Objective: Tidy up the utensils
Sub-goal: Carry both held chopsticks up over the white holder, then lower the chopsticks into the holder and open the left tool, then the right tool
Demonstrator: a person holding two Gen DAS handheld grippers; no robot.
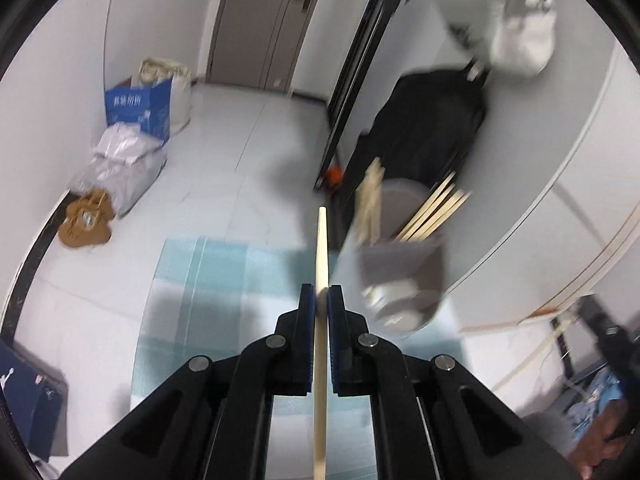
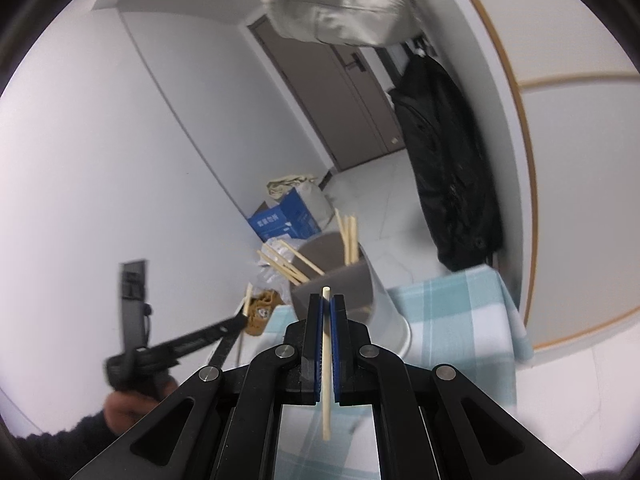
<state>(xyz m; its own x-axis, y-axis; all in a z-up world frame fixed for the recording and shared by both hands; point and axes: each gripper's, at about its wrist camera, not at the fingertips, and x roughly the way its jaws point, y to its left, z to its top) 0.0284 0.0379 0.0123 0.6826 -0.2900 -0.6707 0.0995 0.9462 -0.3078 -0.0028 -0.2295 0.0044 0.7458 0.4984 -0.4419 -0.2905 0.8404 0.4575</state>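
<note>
My left gripper point(image 1: 322, 300) is shut on a pale wooden chopstick point(image 1: 322, 240) that runs forward past the fingertips. Just right of it stands a grey and white utensil cup point(image 1: 404, 272) holding several chopsticks point(image 1: 432, 210), blurred. My right gripper point(image 2: 328, 306) is shut on another chopstick point(image 2: 327, 360), its tip just past the fingertips, right in front of the same cup point(image 2: 352, 280) with several chopsticks point(image 2: 288, 262) inside. The left gripper point(image 2: 244, 312) with its chopstick also shows at the left of the right wrist view, held in a hand.
A light blue checked cloth point(image 1: 224, 280) covers the table point(image 2: 452, 320). On the floor lie a blue box point(image 1: 138, 108), plastic bags point(image 1: 120, 164) and a brown bag point(image 1: 86, 224). A black coat point(image 2: 448, 168) hangs on the right wall. A door point(image 1: 260, 20) stands behind.
</note>
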